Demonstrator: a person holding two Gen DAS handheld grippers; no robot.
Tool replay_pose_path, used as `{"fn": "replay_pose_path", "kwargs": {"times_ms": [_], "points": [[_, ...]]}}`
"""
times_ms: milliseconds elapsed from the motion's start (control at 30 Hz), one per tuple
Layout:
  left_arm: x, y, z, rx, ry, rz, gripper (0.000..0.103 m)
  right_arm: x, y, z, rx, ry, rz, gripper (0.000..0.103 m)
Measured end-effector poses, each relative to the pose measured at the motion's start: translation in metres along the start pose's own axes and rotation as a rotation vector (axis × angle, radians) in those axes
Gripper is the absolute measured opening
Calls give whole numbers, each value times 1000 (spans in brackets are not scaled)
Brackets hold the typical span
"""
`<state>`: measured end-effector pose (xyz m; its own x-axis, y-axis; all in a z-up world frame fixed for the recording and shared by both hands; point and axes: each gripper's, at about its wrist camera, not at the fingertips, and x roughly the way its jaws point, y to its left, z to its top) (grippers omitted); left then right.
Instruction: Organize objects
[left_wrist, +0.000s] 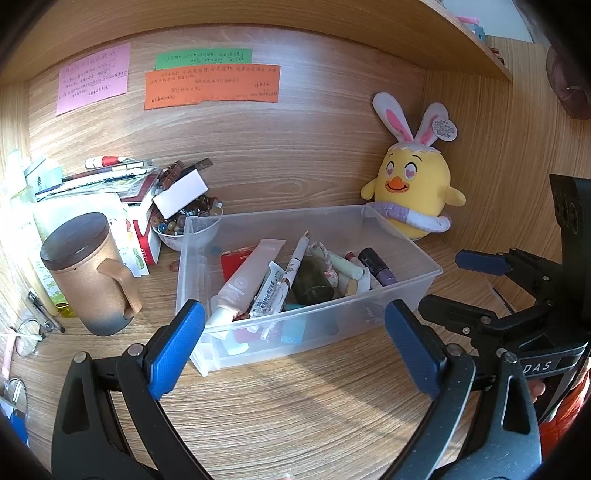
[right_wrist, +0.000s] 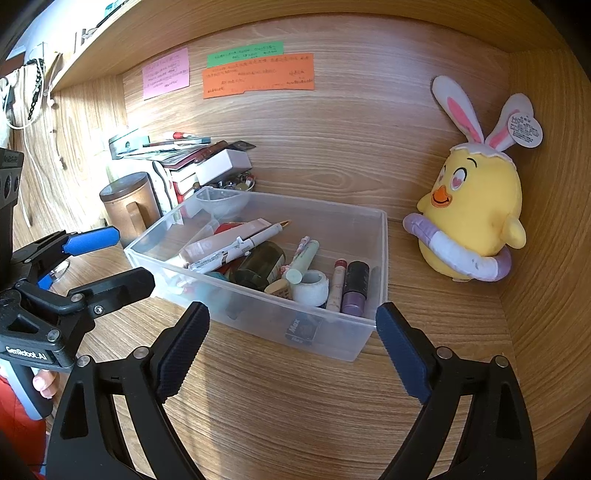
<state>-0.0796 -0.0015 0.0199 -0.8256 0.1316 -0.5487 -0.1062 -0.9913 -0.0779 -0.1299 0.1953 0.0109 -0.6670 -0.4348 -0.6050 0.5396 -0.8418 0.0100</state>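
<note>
While both tongs hang spread and empty: clear bin (left_wrist: 306, 295) of tubes, pens on tabletop (left_wrist: 295, 406), just ahead of left tongs (left_wrist: 295, 345) and right tongs (right_wrist: 291, 350). Long axis crosswise to left, angled to right. Neither clearly nearer.

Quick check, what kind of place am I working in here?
Probably a home study desk nook: wood-panelled alcove with handwritten sticky notes on the back wall, a plush chick, and a clear bin of pens and cosmetics.
</note>
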Motion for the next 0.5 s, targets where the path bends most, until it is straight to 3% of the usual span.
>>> {"fn": "replay_pose_path", "kwargs": {"times_ms": [500], "points": [[0,-4,-3,8,0,-18,99,2,-3,-2,18,11,-4,91]]}}
